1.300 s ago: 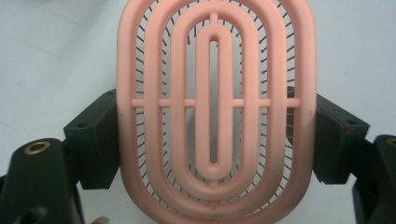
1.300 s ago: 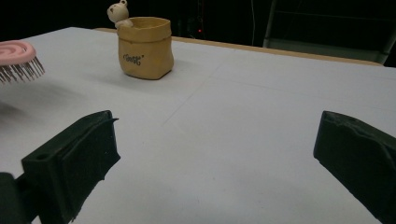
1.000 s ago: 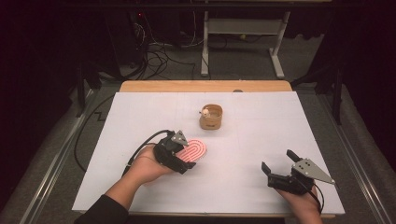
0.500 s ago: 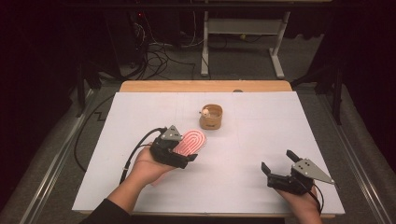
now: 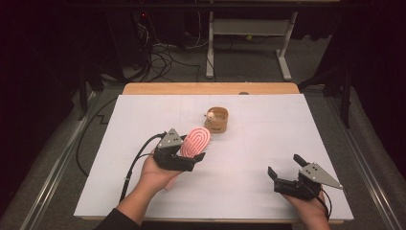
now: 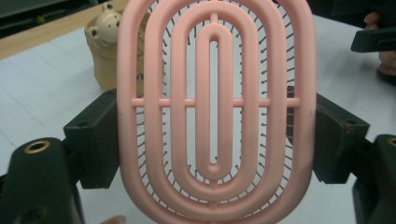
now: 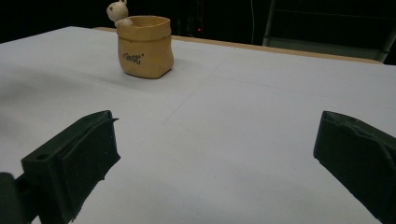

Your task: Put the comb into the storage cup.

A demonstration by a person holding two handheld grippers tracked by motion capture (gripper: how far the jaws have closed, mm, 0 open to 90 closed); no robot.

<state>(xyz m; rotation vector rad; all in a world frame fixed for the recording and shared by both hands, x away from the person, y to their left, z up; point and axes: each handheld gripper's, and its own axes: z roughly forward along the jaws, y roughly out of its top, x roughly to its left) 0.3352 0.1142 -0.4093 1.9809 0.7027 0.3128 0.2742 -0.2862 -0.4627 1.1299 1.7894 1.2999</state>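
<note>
The left claw (image 5: 191,155) grips a pink hairbrush (image 5: 195,142) by its two long edges, just left of centre in the high view, lifted off the white desk (image 5: 143,115) with its oval back turned up. In the left claw's own view the brush (image 6: 212,107) fills the middle, each jaw pressing one rim; the hold looks narrow, on smooth curved plastic, so a quick turn could let the brush pivot or slip out. Just above and right of it stands a small tan pot (image 5: 216,120) with a little bear figure on its rim. It is light-looking and near enough that a careless sweep of the brush could tip it. The right claw (image 5: 288,175) rests at the lower right with its jaws wide and nothing between them, close to the desk's near edge. Open room lies across the middle and the right half; the far wooden edge is well apart.
</note>
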